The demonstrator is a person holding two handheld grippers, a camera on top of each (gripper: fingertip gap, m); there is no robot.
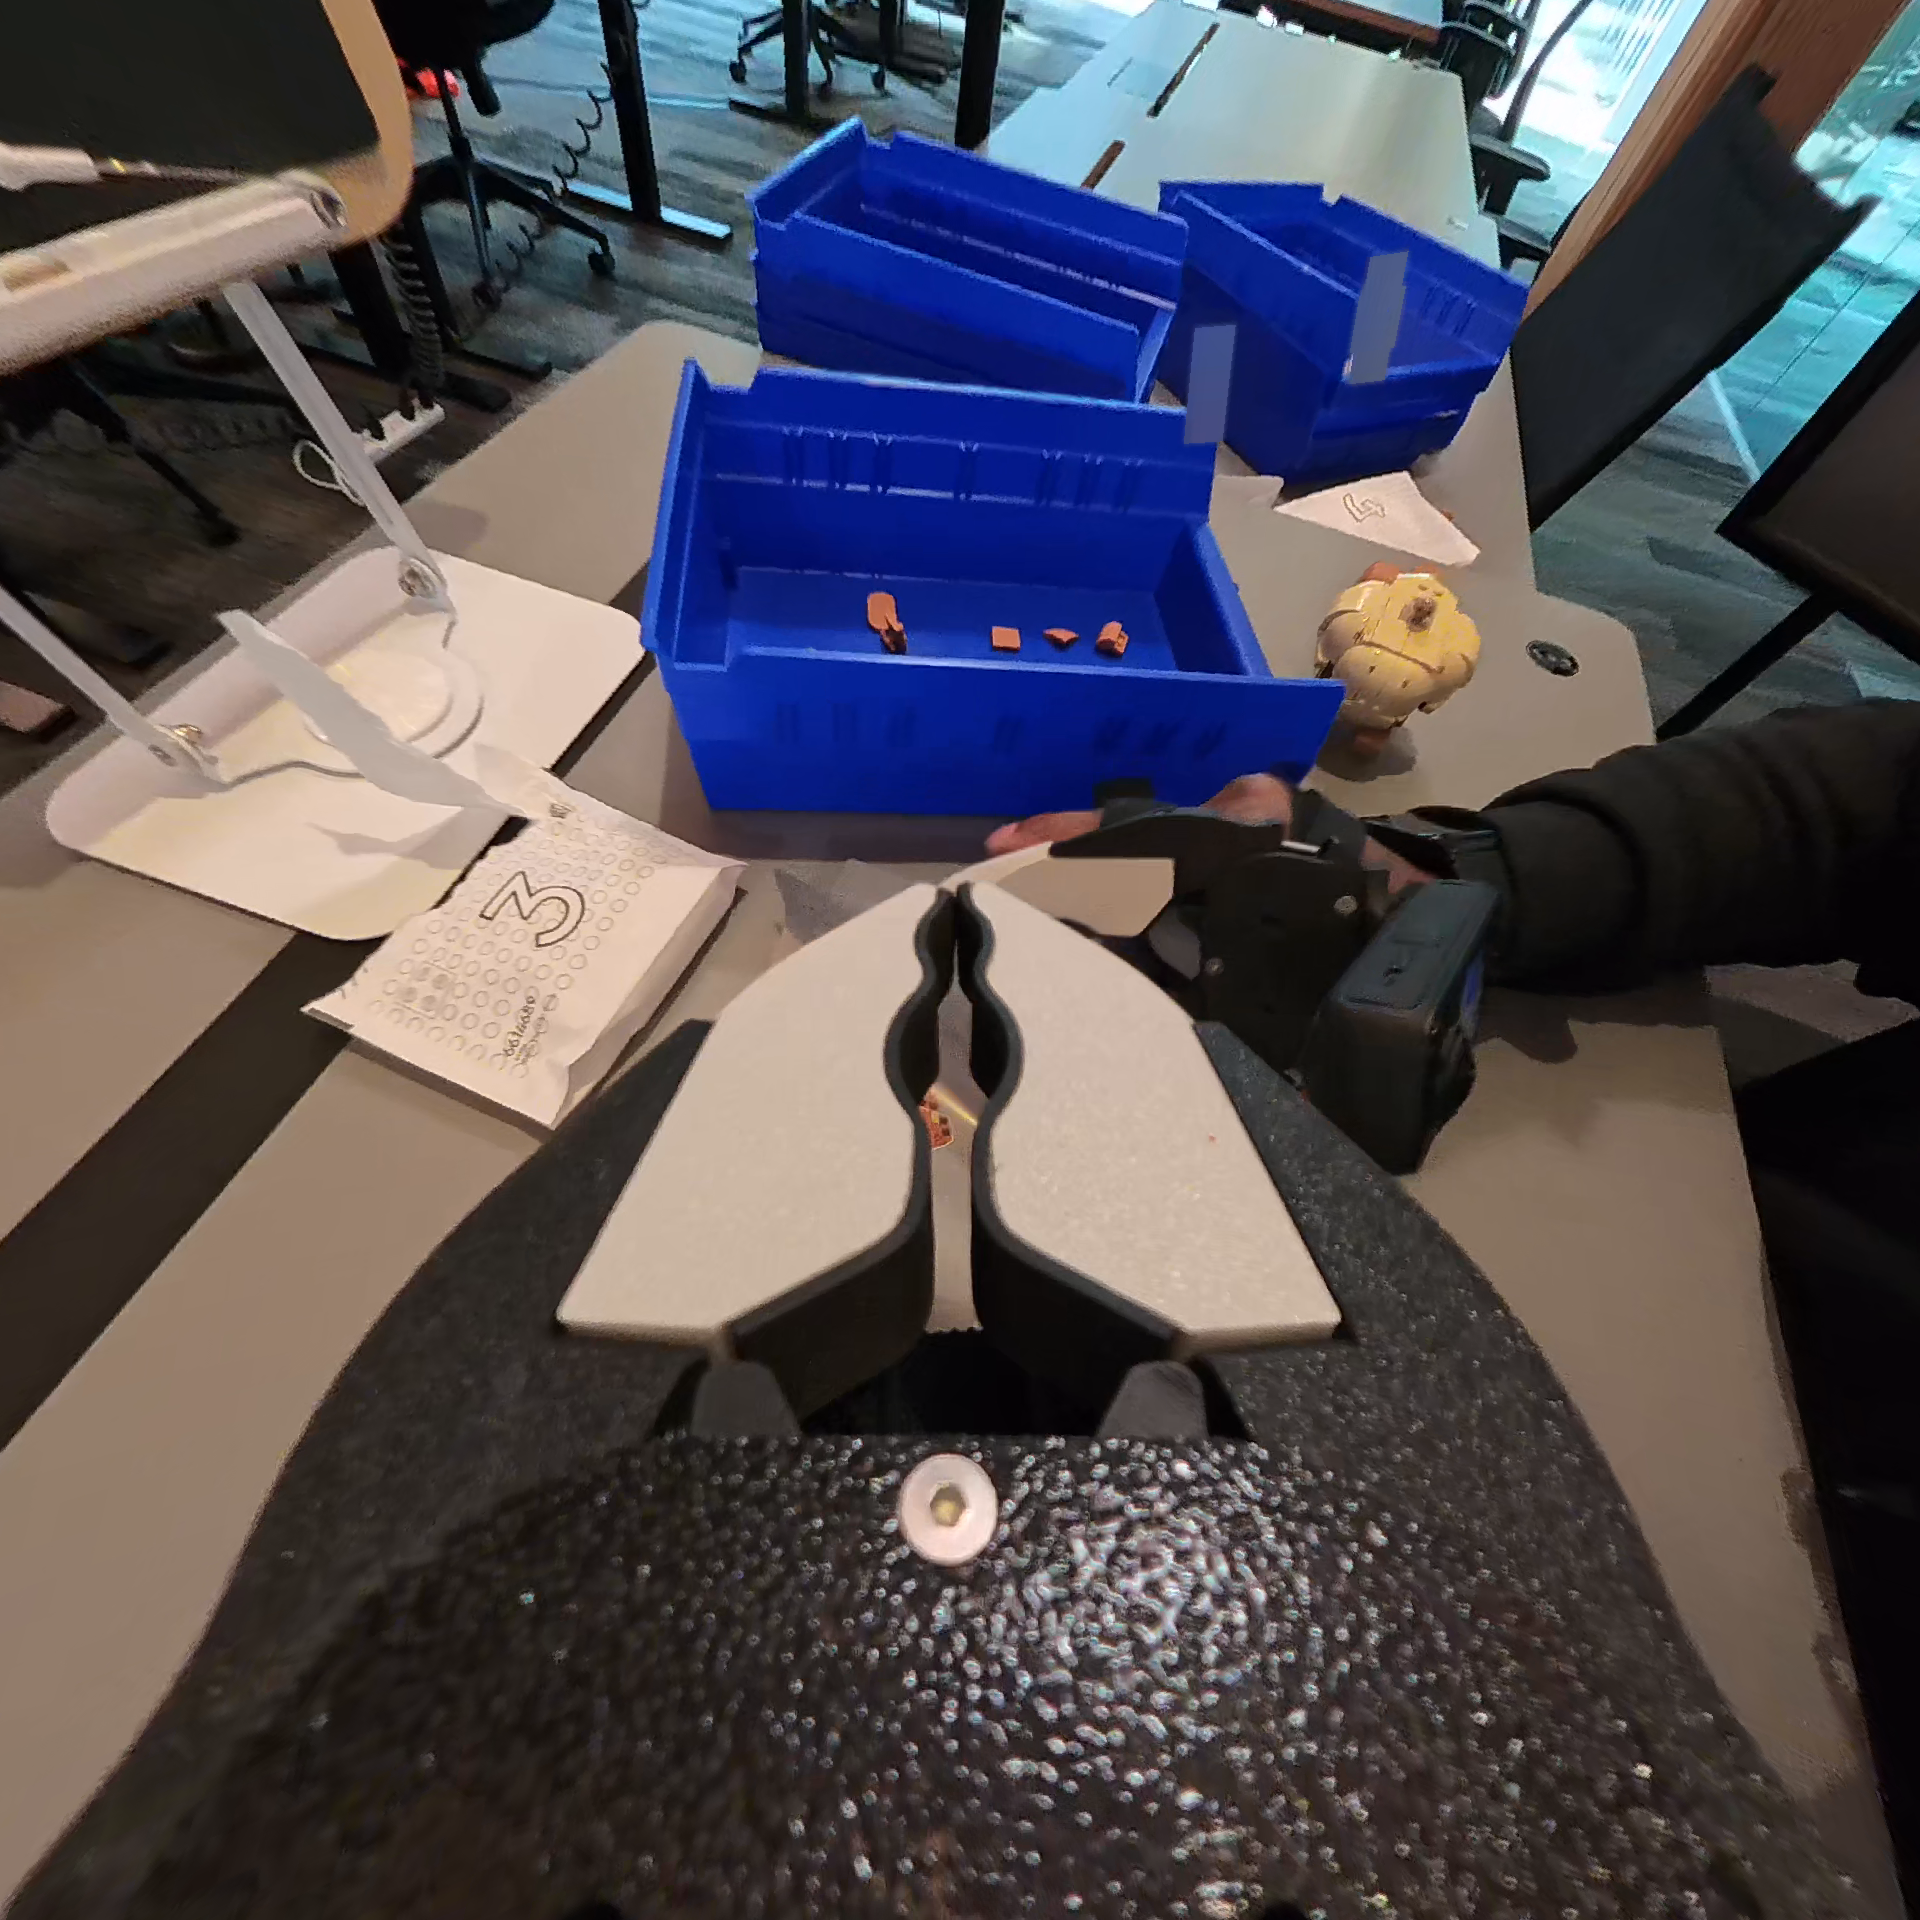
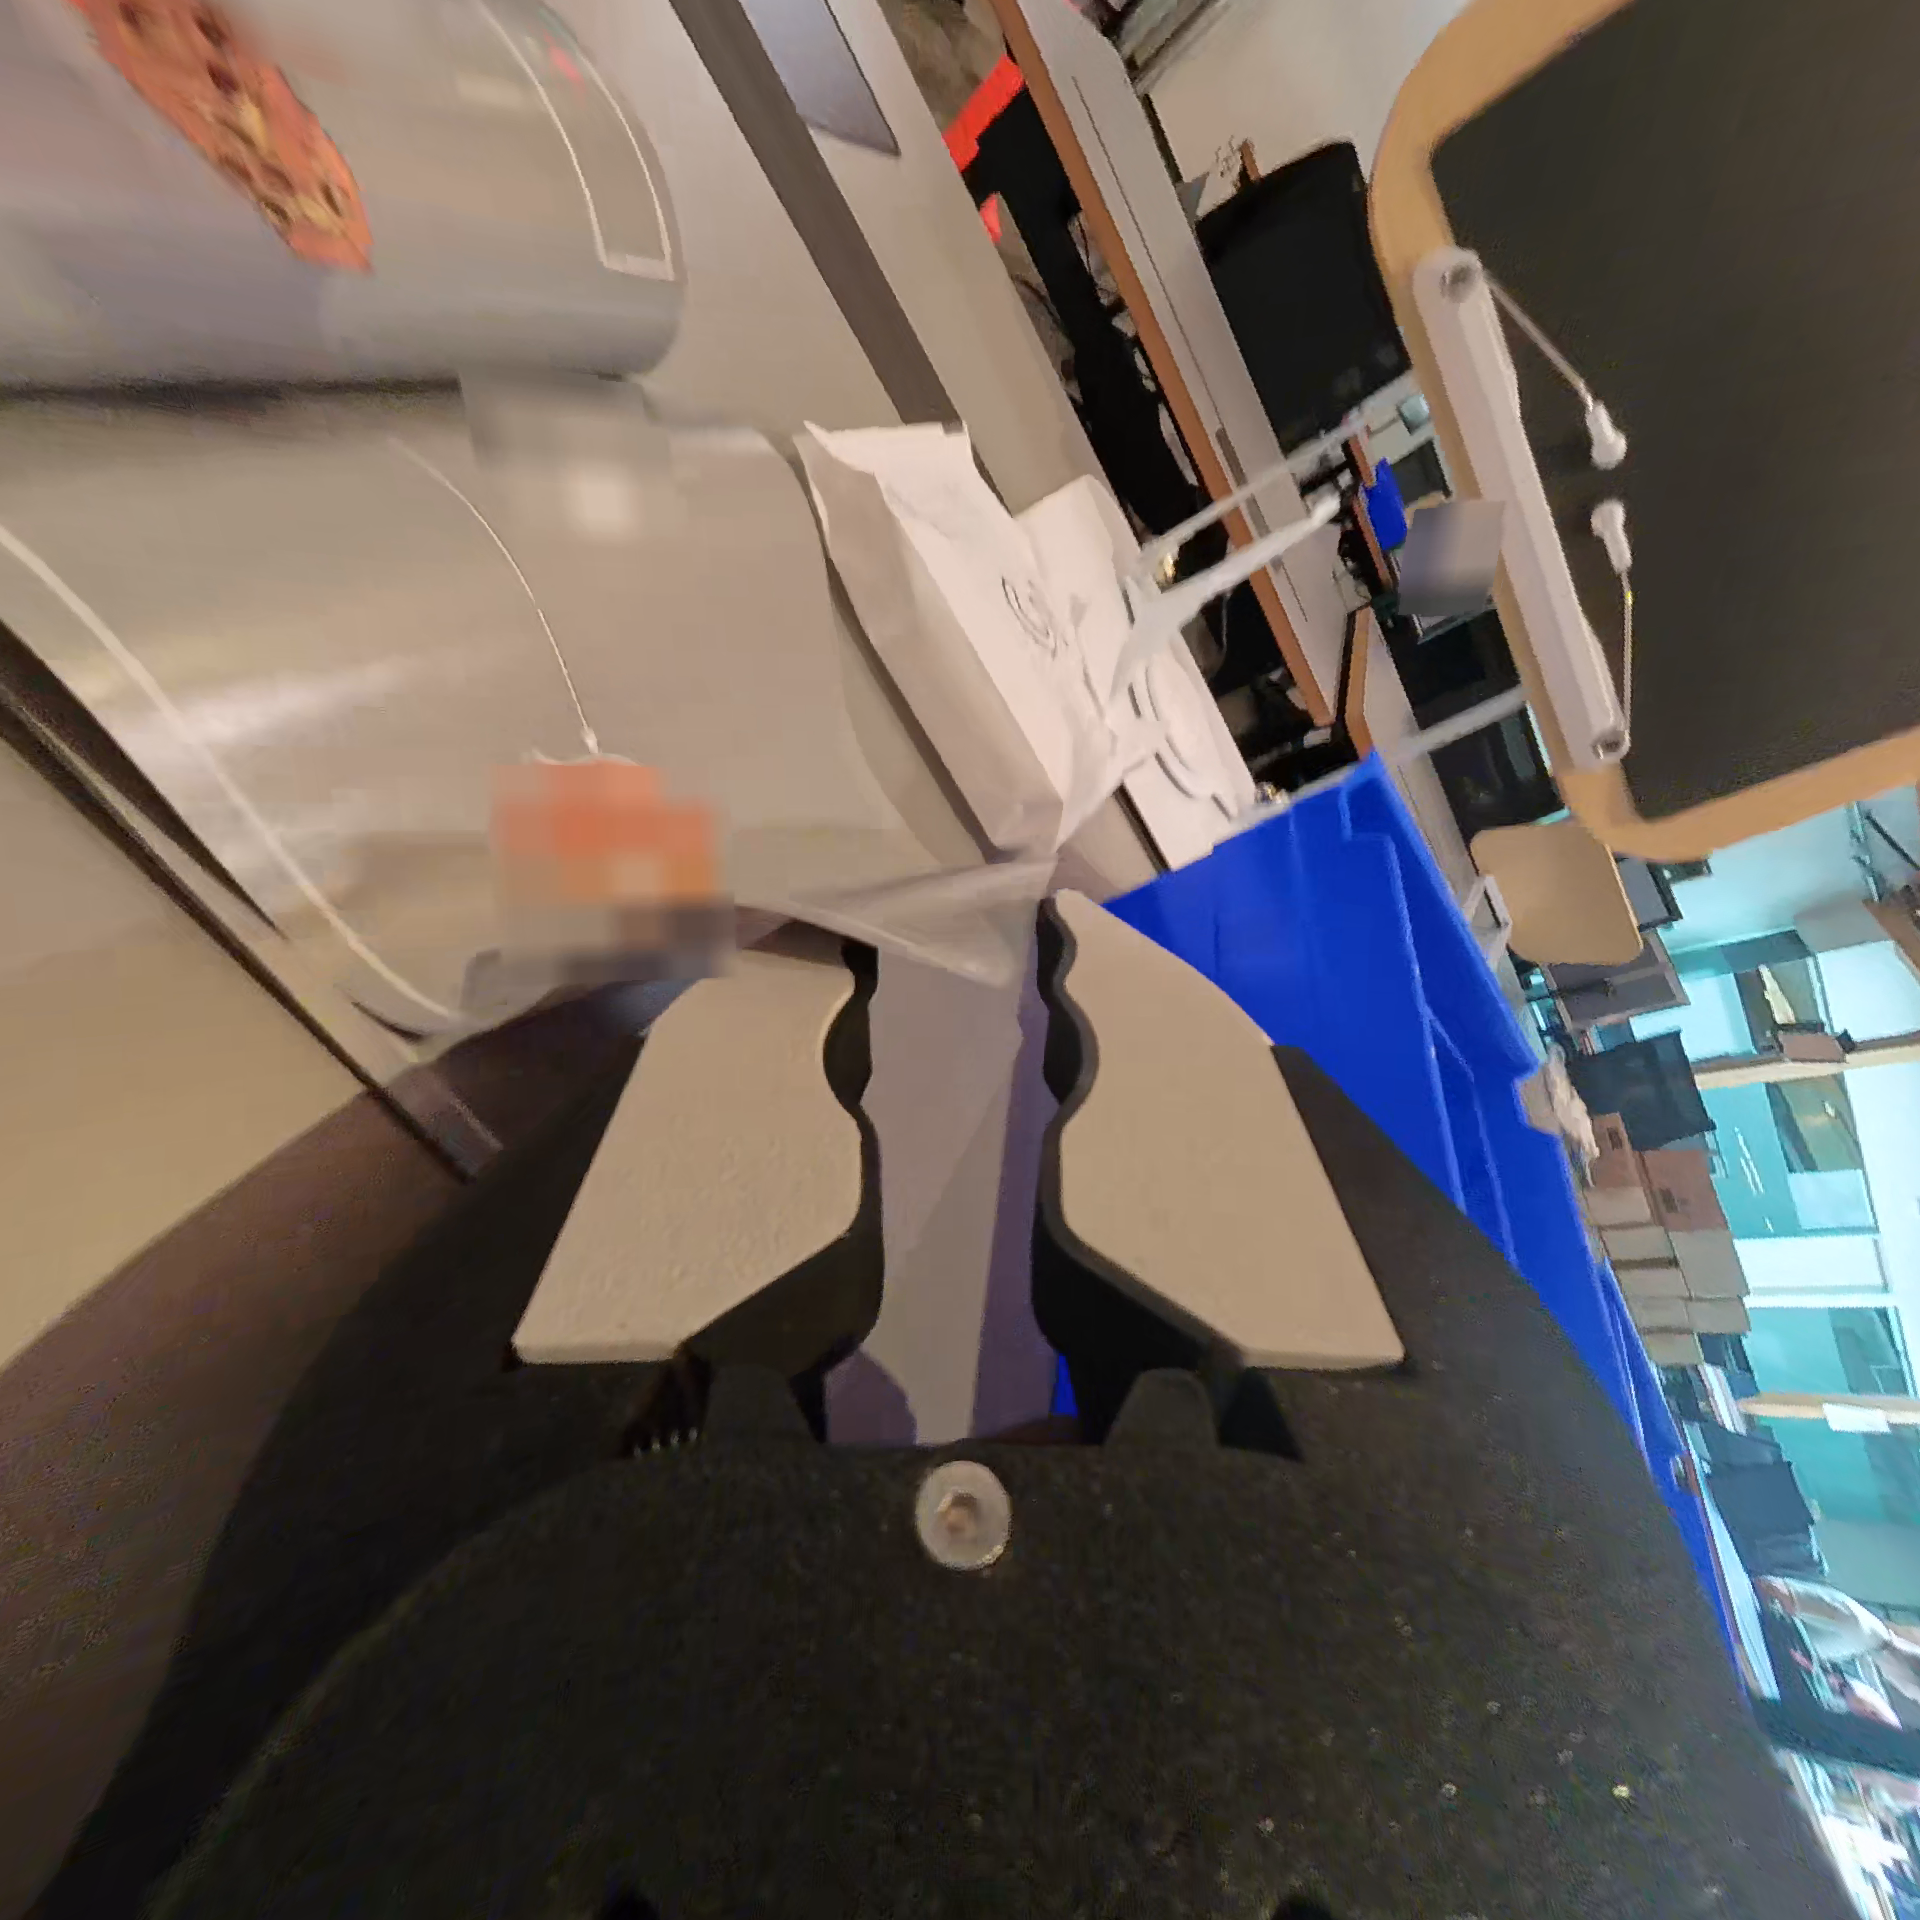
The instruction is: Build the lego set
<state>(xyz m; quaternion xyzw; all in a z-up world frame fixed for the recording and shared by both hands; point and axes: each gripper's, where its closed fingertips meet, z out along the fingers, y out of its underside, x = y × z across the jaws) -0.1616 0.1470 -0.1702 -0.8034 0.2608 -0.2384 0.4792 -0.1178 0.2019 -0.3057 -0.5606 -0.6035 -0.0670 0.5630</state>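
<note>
The left gripper (image 1: 954, 906) is pressed together, a clear plastic bag (image 2: 914, 914) beneath it – at frame centre, the right gripper (image 2: 961, 925) stands spread beside that bag, near the blue plastic bin (image 1: 966, 727).

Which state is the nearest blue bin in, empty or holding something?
Holding something: the nearest blue bin stands upright, and four small brown pieces lie spread on its floor, which is otherwise bare.

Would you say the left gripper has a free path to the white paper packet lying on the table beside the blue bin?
Probably yes: the white paper packet lies just left of the left gripper, with only bare table between.
</note>
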